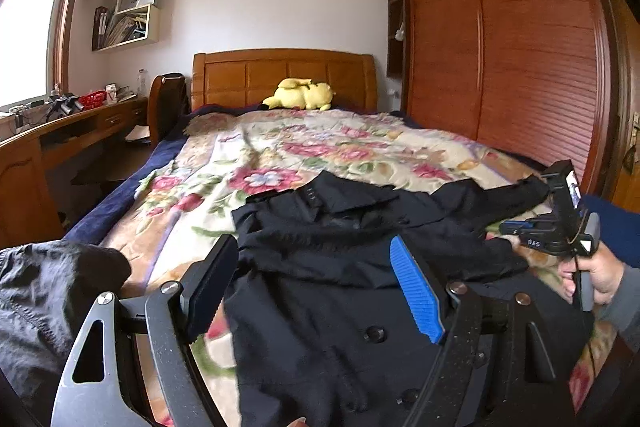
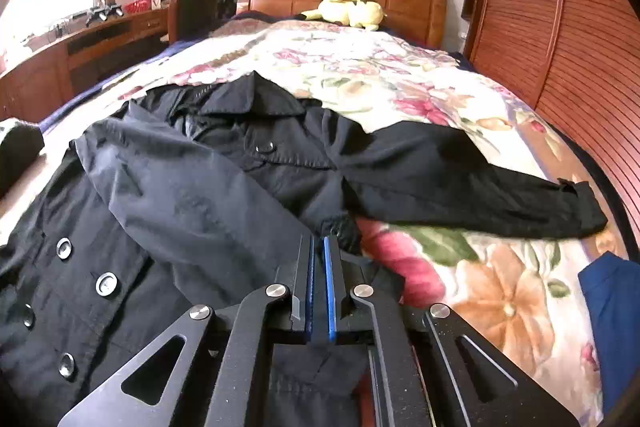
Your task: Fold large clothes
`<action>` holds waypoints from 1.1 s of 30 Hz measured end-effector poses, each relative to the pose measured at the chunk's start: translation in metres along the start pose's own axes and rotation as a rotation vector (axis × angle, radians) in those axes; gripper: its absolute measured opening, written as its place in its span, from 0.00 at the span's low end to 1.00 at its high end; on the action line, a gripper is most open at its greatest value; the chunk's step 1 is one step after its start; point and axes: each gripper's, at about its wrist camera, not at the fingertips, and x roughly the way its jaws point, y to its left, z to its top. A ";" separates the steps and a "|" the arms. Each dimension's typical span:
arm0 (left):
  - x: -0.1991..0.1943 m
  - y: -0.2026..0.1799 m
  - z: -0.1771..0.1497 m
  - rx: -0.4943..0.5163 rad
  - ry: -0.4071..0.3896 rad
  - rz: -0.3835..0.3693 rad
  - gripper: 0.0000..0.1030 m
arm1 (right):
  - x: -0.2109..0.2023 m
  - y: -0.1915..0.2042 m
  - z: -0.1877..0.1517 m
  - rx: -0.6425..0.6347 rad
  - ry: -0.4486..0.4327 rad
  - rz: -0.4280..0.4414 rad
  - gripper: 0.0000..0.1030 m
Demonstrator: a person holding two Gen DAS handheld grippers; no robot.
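A black double-breasted coat lies front up on the floral blanket, collar toward the headboard. One sleeve is folded across the chest; the other sleeve stretches out to the right. My left gripper hovers open over the coat's chest with nothing between its pads. My right gripper is shut, pinching bunched black fabric at the coat's side below the outstretched sleeve. In the left wrist view the right gripper sits at the coat's right edge, held by a hand.
A yellow plush toy lies by the wooden headboard. A slatted wardrobe runs along the right side, a desk along the left. Another dark garment is at near left, a blue cloth at near right.
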 end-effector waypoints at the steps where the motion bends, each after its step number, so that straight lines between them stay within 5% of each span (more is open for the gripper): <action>1: 0.002 -0.003 -0.001 0.002 -0.002 -0.003 0.77 | -0.003 -0.003 -0.001 0.009 -0.004 -0.005 0.05; 3: 0.011 -0.011 -0.004 0.013 0.014 -0.007 0.77 | -0.007 -0.012 -0.003 0.029 -0.004 -0.002 0.07; 5: 0.025 -0.020 -0.009 0.024 0.047 -0.018 0.77 | -0.009 -0.027 -0.005 0.057 -0.002 -0.010 0.35; 8: 0.039 -0.034 -0.015 0.042 0.074 -0.025 0.77 | -0.008 -0.053 -0.008 0.110 0.007 -0.025 0.55; 22: 0.077 -0.072 -0.039 0.071 0.115 -0.025 0.77 | 0.062 -0.186 -0.017 0.334 0.107 -0.157 0.58; 33: 0.097 -0.072 -0.057 0.066 0.180 -0.006 0.77 | 0.103 -0.225 -0.012 0.489 0.157 -0.191 0.58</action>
